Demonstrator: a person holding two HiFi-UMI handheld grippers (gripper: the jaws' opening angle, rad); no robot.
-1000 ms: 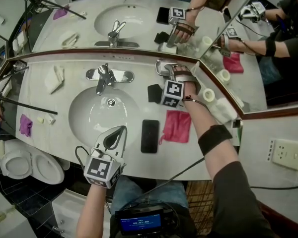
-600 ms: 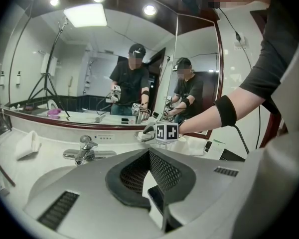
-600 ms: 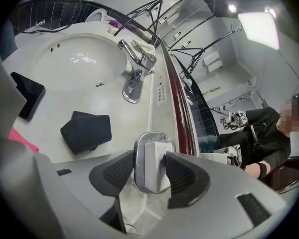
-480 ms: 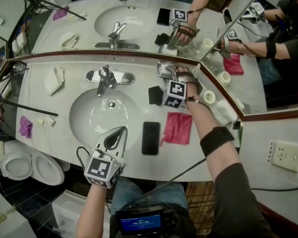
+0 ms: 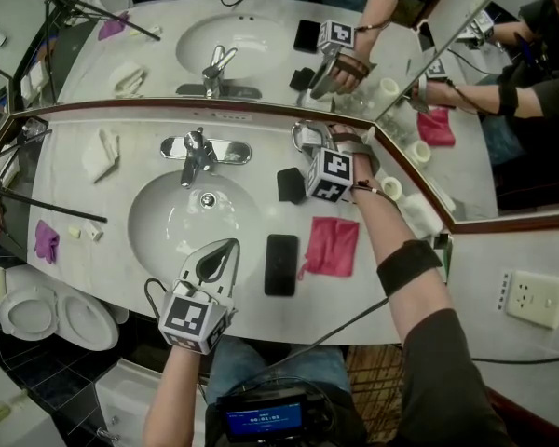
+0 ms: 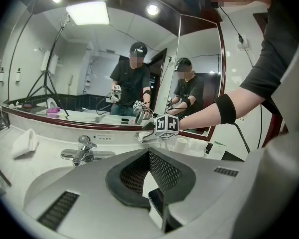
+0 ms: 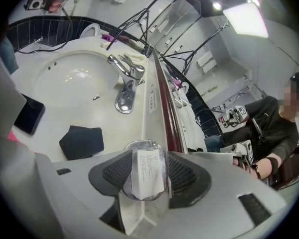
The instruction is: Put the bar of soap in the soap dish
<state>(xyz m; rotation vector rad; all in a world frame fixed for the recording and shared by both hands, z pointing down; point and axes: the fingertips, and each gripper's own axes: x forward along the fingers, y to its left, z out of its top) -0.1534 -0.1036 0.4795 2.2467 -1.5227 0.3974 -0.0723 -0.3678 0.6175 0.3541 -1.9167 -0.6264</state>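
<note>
- Right gripper (image 7: 147,180): jaws stand wide, and the pads look pressed on both long sides of the white paper-wrapped bar of soap (image 7: 148,167). I judge it a firm hold.
- The soap hangs just over the rounded, shiny silver soap dish (image 7: 141,145), whose rim shows beyond the bar. Whether they touch, I cannot tell.
- Step in hand: the placing. To do it well, I should centre the bar over the hollow of the dish and lower it until it bears. I should then part the jaws evenly so neither pad drags the bar sideways, and lift straight away.
- Risk: the dish sits at the back of the pale worktop (image 7: 109,126), hard against the mirror ledge, so there is little room behind it.
- Right forearm reaches across the worktop past the folded black cloth (image 7: 82,142), with the gripper tipped steeply down.
- Left gripper (image 5: 220,253): jaws fully together, nothing held. It hovers at the front edge by the white basin (image 5: 168,222), angled gently down.
</note>
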